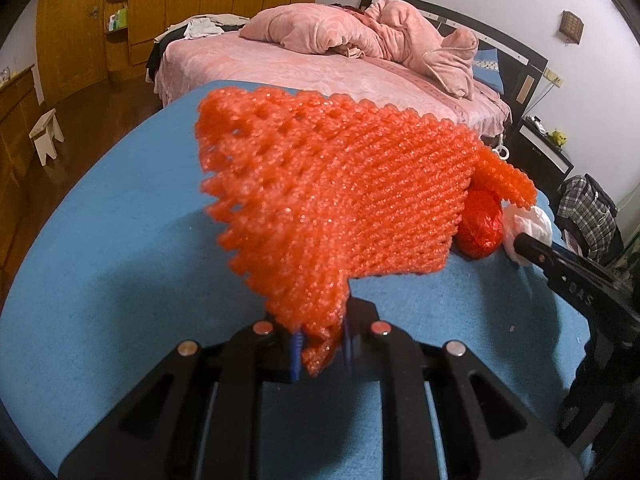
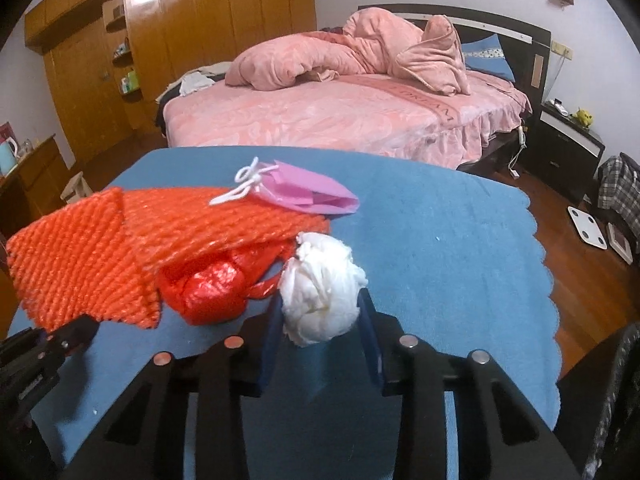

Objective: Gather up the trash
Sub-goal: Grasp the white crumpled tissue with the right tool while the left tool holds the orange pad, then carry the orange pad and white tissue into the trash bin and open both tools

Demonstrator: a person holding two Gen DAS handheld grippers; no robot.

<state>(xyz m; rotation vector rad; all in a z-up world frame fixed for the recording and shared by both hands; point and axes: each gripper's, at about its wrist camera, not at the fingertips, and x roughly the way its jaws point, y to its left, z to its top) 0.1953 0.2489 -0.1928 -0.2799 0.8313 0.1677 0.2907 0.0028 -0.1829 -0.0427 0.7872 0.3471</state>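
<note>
Clamped in my left gripper (image 1: 320, 350) by one corner, the orange foam net (image 1: 332, 200) could slip free, while my right gripper (image 2: 320, 334), jaws apart around the white tissue wad (image 2: 320, 292) on the worktop (image 2: 440, 240), may nudge it away.

The foam net (image 1: 320, 200) at the centre of the left wrist view looks like soft orange plastic foam, openly meshed and faintly glittering. Right of it, the red bag (image 1: 480, 226) is thin, crinkled, glossy plastic. The white wad (image 2: 320, 292) at the centre of the right wrist view looks like crumpled matt paper. The table cover (image 2: 440, 240) is matt blue cloth. The wardrobe (image 2: 192, 20) at upper left is glossy varnished wood.
</note>
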